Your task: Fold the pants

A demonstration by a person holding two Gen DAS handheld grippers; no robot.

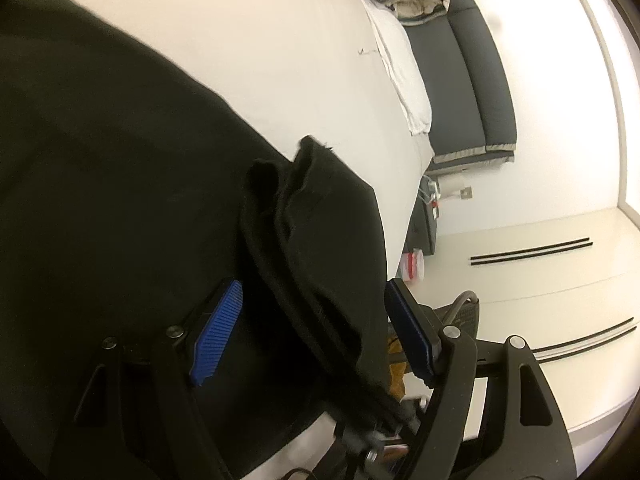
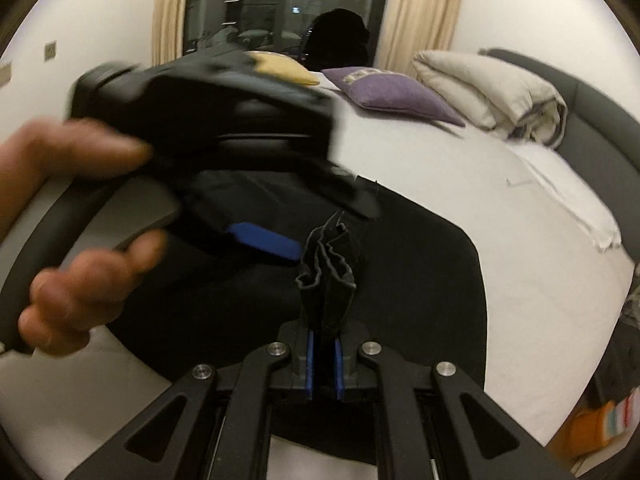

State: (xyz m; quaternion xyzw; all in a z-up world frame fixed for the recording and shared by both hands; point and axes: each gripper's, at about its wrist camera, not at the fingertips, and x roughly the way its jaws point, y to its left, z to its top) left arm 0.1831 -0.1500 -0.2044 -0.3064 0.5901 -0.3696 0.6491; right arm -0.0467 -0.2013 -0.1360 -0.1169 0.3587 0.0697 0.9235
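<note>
**Black pants pinched by the right gripper, left gripper spread open beside the fold**

The black pants point(image 2: 400, 280) are seen spread flat over the white bed sheet point(image 2: 460, 168), directly beneath and ahead of both grippers. The right gripper point(image 2: 325, 354) is held almost fully closed, and a bunched, upright pleat of the pants' fabric is clamped between its blue pads point(image 2: 310, 364); the gathered cloth stands up just past the fingertips.

The left gripper point(image 1: 316, 332) is held well open. Its blue pads point(image 1: 218, 332) are set apart on either side of a raised ridge of the dark fabric, which runs between them without being pressed by either pad; the left pad lies over the flat part of the pants, and the right pad is just beyond the garment's edge. In the right wrist view the left gripper point(image 2: 260, 216) appears blurred, ahead and to the left of the clamped pleat, carried by a hand point(image 2: 76, 216) whose fingers are wrapped around its handle.

Farther ahead of the right gripper, a purple pillow point(image 2: 392, 92), a yellow pillow point(image 2: 280, 66) and a folded cream duvet point(image 2: 492, 92) are seen at the far side of the bed, beside the grey headboard point(image 2: 600, 120).
</note>
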